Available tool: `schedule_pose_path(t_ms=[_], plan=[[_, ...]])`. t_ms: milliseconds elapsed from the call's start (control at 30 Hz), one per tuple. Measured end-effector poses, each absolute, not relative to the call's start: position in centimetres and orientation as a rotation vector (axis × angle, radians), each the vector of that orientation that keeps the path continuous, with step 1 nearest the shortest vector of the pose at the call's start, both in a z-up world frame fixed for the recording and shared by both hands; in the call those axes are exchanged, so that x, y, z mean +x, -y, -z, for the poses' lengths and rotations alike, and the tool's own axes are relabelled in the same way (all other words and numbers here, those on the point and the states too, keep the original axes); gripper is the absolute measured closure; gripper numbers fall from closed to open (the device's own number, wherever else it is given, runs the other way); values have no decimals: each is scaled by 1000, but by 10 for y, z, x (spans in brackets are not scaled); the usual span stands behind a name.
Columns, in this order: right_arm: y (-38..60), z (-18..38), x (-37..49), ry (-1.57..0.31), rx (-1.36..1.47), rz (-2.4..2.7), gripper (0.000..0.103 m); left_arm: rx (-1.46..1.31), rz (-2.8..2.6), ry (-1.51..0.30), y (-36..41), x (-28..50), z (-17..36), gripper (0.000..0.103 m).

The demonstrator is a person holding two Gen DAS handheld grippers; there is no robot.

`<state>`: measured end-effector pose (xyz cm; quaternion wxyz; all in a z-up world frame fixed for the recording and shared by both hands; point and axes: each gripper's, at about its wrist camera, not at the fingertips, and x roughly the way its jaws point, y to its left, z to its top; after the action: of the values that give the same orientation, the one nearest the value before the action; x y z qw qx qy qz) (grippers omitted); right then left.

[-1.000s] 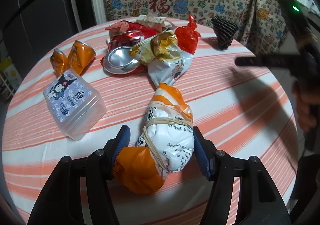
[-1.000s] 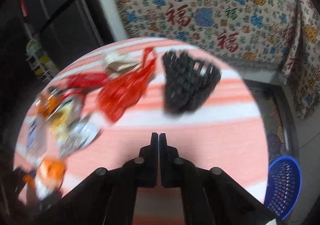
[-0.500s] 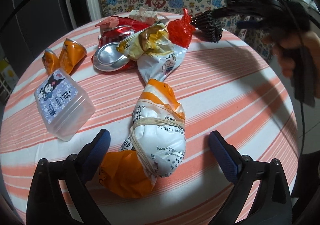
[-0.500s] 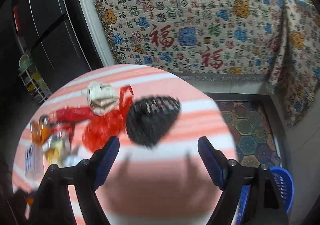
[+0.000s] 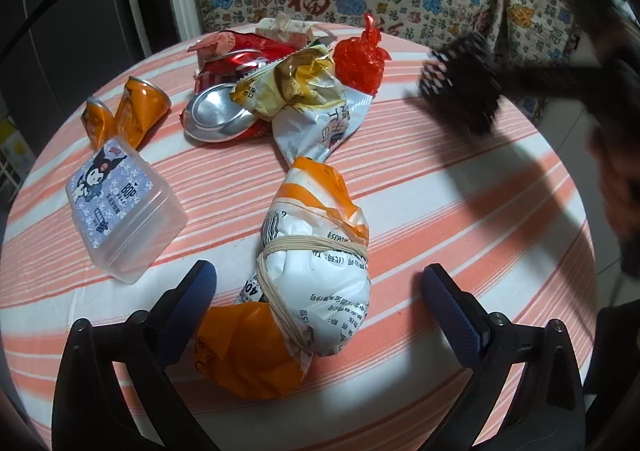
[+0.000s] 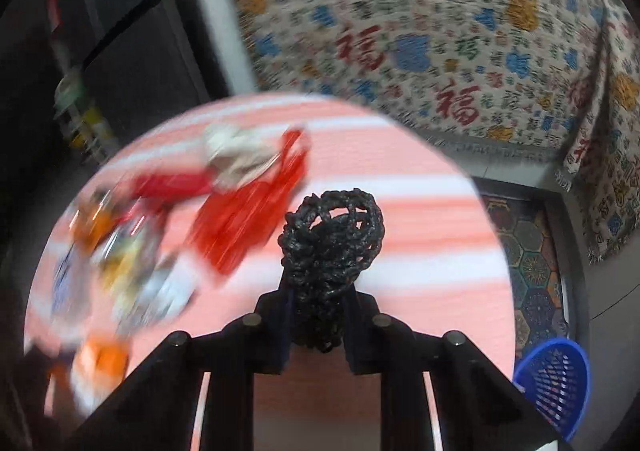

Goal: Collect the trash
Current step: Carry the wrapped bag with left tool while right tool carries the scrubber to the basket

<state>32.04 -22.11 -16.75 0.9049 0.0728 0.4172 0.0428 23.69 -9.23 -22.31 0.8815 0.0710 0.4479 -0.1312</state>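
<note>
The right half of the round striped bench (image 5: 460,219) lies bare and passable. The far left is crowded: crushed orange cans (image 5: 128,111), a clear plastic box (image 5: 128,215), heaped wrappers (image 5: 296,91). A rubber-banded orange-and-white packet (image 5: 304,283) blocks the near centre.

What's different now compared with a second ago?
The left gripper opened wide and let go of the tied orange-and-white bag, which still lies between its fingers. The right gripper opened, then closed on the black mesh bundle, lifting it. The remaining trash stayed put.
</note>
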Motion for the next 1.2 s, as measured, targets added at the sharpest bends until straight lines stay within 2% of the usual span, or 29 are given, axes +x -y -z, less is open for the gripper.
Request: schedule_pose_path(t_ms=[67,133,200,233,500,633,700,800,900,933,967,1000,1033,1200], plan=[[206,170,295,-884,136,-141,82,148,269,-934,92,236,223,1],[190,178,270,-898,133,-178,74,153,269,-938,90,235,223,1],[181,185,251,-870,124,-154,19,170,288,-945,87,231,223,0],[178,188,245,-861,120,-131,15,175,300,-949,83,229,222,0],[155,206,241,-872,8,-47,12,169,317,-940,63,217,220,1],[157,205,253,-879,-2,-70,12,144,312,-933,68,225,218,4],[160,203,258,-888,-10,-90,14,125,319,-925,70,228,215,10],[163,197,262,-865,-5,-133,14,109,317,-924,71,232,214,13],[160,186,262,-814,-15,-155,14,102,303,-916,68,233,212,28],[158,182,264,-801,-10,-166,15,93,312,-915,68,233,211,39],[157,180,267,-792,-4,-181,33,80,327,-915,68,232,209,44],[155,179,270,-803,-3,-202,76,74,330,-912,67,231,207,45],[154,181,274,-835,-1,-222,85,73,331,-904,68,229,205,48],[164,165,257,-828,73,-217,87,19,366,-872,67,220,190,49]])
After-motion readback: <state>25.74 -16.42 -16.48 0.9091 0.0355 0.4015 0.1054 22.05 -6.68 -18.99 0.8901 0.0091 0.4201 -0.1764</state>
